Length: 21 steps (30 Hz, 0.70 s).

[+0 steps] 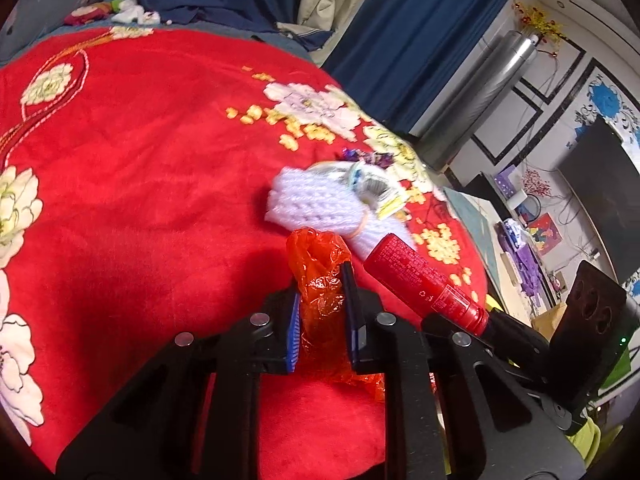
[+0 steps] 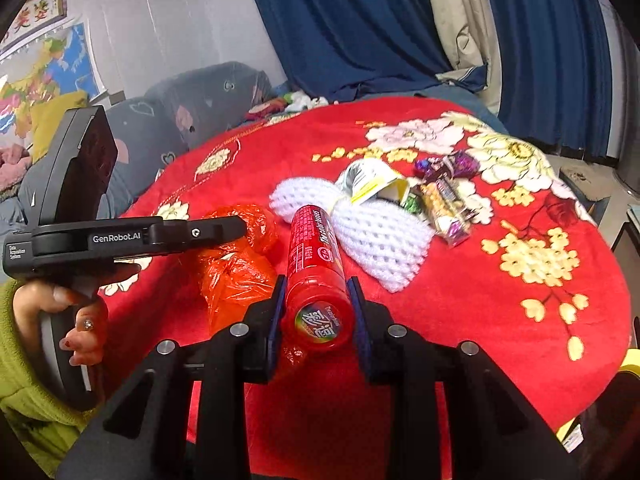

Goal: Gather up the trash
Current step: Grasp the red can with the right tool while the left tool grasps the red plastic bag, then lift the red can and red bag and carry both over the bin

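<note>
My left gripper is shut on a crumpled orange-red plastic bag over the red flowered blanket. The bag also shows in the right wrist view, with the left gripper above it. My right gripper is shut on a red cylindrical tube, held lengthwise; the tube also shows in the left wrist view. Beyond lie white foam netting, a silver and yellow wrapper and several candy wrappers.
The blanket covers a round surface that drops off at right. Blue curtains hang behind. A grey sofa stands at the far left. A metal cylinder and a cluttered table stand to the right.
</note>
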Each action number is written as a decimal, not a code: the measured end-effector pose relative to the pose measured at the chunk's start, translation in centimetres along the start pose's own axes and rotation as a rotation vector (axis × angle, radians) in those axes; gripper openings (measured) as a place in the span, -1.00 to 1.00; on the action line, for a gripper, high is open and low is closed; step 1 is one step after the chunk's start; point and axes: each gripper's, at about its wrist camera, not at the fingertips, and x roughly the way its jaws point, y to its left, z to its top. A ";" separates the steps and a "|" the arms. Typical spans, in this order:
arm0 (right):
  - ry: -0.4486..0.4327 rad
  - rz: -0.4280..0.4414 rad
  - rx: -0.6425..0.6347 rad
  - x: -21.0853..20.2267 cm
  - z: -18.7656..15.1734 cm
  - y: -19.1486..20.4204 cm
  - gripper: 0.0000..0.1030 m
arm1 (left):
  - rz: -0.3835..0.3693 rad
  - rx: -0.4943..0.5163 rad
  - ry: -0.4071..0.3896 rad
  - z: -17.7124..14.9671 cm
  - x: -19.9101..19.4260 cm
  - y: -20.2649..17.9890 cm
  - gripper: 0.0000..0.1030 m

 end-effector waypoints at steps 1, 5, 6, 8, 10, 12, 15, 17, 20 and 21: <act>-0.010 -0.002 0.001 -0.4 0.1 0.0 -0.45 | -0.010 0.004 -0.007 0.1 -0.3 -0.3 -0.77; -0.045 -0.013 0.013 -2.0 0.1 -0.3 -0.45 | -0.029 0.046 -0.041 0.5 -1.2 -1.7 -0.77; -0.052 -0.017 0.016 -2.3 0.1 -0.4 -0.45 | -0.034 0.059 -0.052 0.6 -1.4 -2.1 -0.77; -0.064 -0.023 0.028 -3.0 0.1 -0.8 -0.45 | -0.046 0.079 -0.069 0.7 -1.9 -3.0 -0.77; -0.073 -0.034 0.037 -3.6 -0.1 -1.1 -0.45 | -0.057 0.092 -0.080 0.8 -2.2 -3.5 -0.77; -0.082 -0.045 0.048 -4.2 -0.2 -1.6 -0.45 | -0.066 0.104 -0.088 0.8 -2.5 -4.1 -0.77; -0.100 -0.067 0.067 -5.3 -0.5 -2.4 -0.45 | -0.077 0.133 -0.098 0.7 -2.7 -5.3 -0.77; -0.112 -0.084 0.081 -6.0 -0.6 -2.9 -0.45 | -0.082 0.149 -0.101 0.6 -2.8 -6.0 -0.77; -0.136 -0.115 0.103 -7.4 -1.1 -3.9 -0.45 | -0.092 0.176 -0.102 0.4 -2.7 -7.2 -0.77; -0.140 -0.121 0.110 -7.6 -1.2 -4.2 -0.45 | -0.097 0.188 -0.104 0.3 -2.7 -7.7 -0.77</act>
